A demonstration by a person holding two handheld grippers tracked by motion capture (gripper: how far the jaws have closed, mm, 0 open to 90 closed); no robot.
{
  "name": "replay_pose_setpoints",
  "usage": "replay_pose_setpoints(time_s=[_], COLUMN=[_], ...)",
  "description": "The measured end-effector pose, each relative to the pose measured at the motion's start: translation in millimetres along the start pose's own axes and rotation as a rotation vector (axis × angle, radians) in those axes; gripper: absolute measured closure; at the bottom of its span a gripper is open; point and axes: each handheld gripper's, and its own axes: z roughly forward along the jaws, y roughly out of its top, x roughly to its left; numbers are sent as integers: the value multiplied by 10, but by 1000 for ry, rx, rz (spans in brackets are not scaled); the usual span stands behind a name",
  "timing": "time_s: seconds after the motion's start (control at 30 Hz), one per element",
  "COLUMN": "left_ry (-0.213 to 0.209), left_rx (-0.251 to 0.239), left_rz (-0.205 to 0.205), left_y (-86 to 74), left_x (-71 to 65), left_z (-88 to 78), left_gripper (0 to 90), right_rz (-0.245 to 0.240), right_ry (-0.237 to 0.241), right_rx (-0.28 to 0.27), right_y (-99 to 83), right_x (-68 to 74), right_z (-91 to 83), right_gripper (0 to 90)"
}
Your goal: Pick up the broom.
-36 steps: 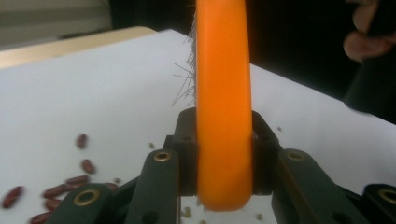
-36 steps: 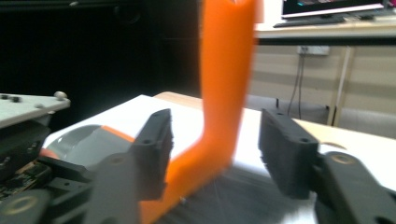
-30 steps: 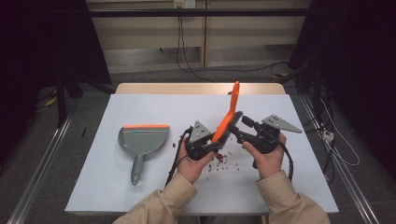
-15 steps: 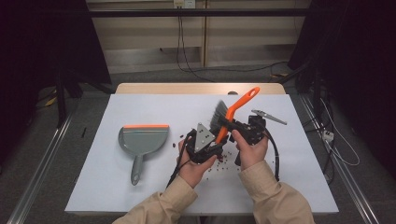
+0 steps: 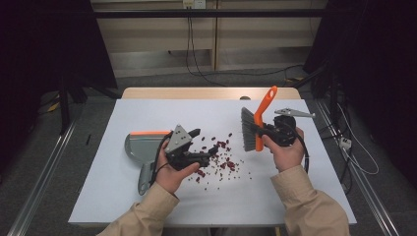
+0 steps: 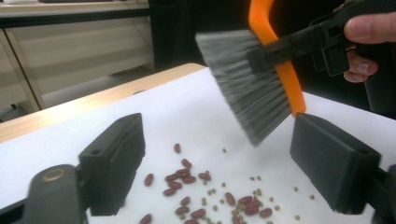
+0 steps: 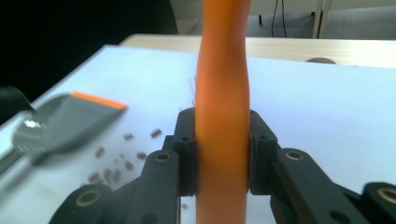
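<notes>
My right gripper (image 5: 264, 131) is shut on the orange handle (image 7: 222, 116) of a hand brush (image 5: 249, 131), held above the table's right side with the grey bristles (image 6: 247, 88) hanging down. My left gripper (image 5: 204, 142) has just been opening and stands open with nothing between its jaws, low over the scattered red beans (image 5: 221, 160). In the left gripper view the beans (image 6: 187, 175) and small green grains lie on the white sheet past the jaws. A grey dustpan (image 5: 142, 147) with an orange lip lies flat at the left, behind the left hand.
A white sheet (image 5: 147, 196) covers the table, with the wooden edge (image 5: 196, 93) showing at the back. Cables trail from both grippers and across the floor beyond. Metal rails run along the floor on either side.
The brush passed from the left gripper to the right one. The left jaws opened and that hand drew back to the left; the right hand carried the brush to the right.
</notes>
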Motion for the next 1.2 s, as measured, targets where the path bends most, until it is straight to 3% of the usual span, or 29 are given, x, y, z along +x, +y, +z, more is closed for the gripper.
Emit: replay_pose_setpoints(time_s=[0.3, 0.73, 0.97, 1.2], left_ry=[-6, 47, 74, 93], left_rx=[-7, 4, 12, 9], left_rz=[-2, -38, -40, -57], left_y=[-45, -236, -330, -391], left_x=[223, 554, 667, 732], left_z=[-336, -727, -887, -999], left_gripper=[89, 48, 46, 42], right_rz=[-10, -11, 6, -32], right_ry=[-25, -98, -128, -184], right_rx=[59, 148, 182, 212], right_y=[-41, -122, -166, -189], right_x=[-209, -499, -628, -707], right_z=[-180, -383, -480, -589], right_gripper=[713, 712, 712, 713])
